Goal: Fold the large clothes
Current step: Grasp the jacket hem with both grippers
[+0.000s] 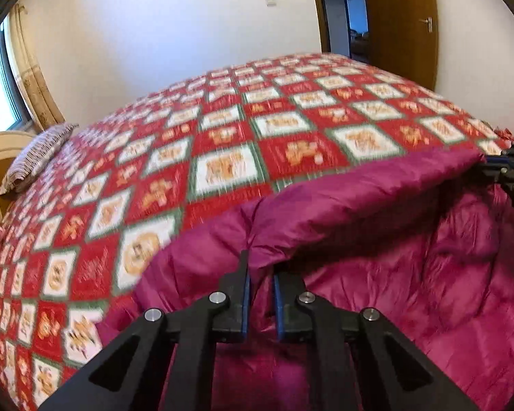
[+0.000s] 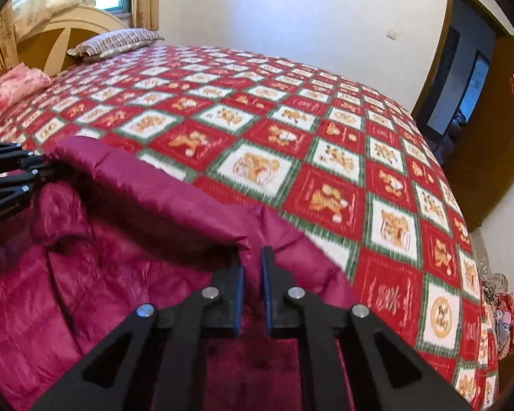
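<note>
A large magenta puffy coat (image 1: 377, 239) lies on the bed, its edge lifted into a fold between both grippers. My left gripper (image 1: 261, 269) is shut on one end of that edge. My right gripper (image 2: 252, 257) is shut on the other end; the coat also shows in the right wrist view (image 2: 120, 239). Each gripper shows at the side of the other view: the right one (image 1: 512, 174), the left one (image 2: 13, 174). The lifted edge stretches between them, with the coat's quilted lining below it.
The bed carries a red, white and green checkered cover (image 1: 222, 137). A striped pillow (image 2: 116, 42) and a pink pillow (image 2: 13, 89) lie by the headboard (image 2: 68, 30). A brown door (image 1: 401, 24) stands open beyond the bed. Clutter (image 2: 503, 304) sits past the bed's right edge.
</note>
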`<state>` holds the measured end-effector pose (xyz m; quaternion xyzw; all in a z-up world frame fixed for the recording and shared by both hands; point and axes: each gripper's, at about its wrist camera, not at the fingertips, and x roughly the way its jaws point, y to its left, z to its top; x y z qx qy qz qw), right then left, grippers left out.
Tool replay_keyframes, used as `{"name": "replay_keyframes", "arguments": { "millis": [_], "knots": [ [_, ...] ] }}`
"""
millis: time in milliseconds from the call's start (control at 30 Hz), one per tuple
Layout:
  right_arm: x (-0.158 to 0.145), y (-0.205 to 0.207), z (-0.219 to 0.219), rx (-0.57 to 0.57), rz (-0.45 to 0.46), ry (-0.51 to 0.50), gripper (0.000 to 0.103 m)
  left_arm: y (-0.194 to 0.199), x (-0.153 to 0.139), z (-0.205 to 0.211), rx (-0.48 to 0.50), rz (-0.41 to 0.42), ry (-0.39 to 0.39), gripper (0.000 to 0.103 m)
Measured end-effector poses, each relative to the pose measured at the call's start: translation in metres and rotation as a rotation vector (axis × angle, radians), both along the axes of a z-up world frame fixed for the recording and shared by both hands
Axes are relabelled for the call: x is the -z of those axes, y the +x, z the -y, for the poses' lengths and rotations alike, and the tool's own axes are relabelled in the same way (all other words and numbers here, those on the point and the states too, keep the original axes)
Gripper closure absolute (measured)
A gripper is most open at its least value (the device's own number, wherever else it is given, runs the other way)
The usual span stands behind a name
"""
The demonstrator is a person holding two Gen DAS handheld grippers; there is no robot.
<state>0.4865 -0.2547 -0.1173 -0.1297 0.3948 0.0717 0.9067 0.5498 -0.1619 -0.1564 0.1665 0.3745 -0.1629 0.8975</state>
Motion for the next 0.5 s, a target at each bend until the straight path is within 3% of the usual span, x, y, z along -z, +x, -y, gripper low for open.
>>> {"name": "replay_keyframes", "arguments": {
  "millis": [133, 233, 300, 400, 433, 467, 500],
  "knots": [
    [0.023, 0.002, 0.0, 0.026, -0.056, -0.044, 0.092, 0.005, 0.02, 0.002, -0.024, -0.034, 0.024, 0.093],
    [0.027, 0.004, 0.002, 0.043, -0.067, -0.054, 0.093, 0.001, 0.016, 0.005, -0.025, -0.022, 0.033, 0.092],
    [0.027, 0.005, 0.001, 0.042, -0.07, -0.078, 0.093, -0.003, 0.008, 0.001, -0.03, -0.033, -0.003, 0.092],
    [0.026, 0.002, 0.0, 0.031, -0.071, -0.099, 0.092, -0.021, -0.024, -0.009, -0.031, 0.038, -0.091, 0.087],
    [0.026, 0.001, 0.0, 0.028, -0.07, -0.101, 0.092, -0.028, -0.035, -0.013, -0.03, 0.074, -0.115, 0.076],
    [0.026, 0.0, 0.0, 0.025, -0.068, -0.104, 0.092, -0.035, -0.046, -0.017, -0.035, 0.119, -0.147, 0.05],
    [0.027, -0.001, 0.0, 0.022, -0.068, -0.107, 0.092, -0.039, -0.054, -0.02, -0.056, 0.161, -0.167, 0.033]
  ]
}}
